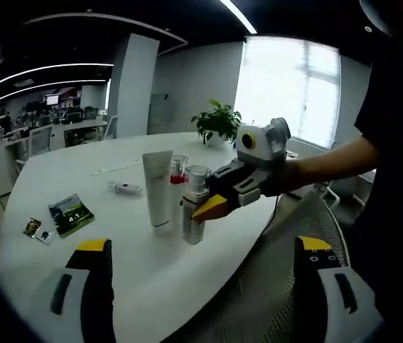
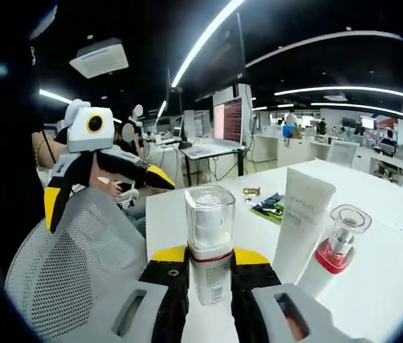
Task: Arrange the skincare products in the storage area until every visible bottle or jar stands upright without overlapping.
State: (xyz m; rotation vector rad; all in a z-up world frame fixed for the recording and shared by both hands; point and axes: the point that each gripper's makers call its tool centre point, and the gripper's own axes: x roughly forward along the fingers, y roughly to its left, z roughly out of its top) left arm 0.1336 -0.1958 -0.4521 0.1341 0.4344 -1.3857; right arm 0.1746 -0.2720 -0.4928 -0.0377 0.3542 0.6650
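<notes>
Clamping the clear-capped bottle [image 2: 209, 246], the right gripper [image 2: 210, 268] hides its unreadable label; left gripper [image 1: 205, 250] open.

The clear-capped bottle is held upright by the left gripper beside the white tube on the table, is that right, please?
Not quite: the right gripper holds the clear-capped bottle, as the right gripper view shows. It does stand upright beside the white tube on the table. The left gripper is open and off the table edge.
</notes>
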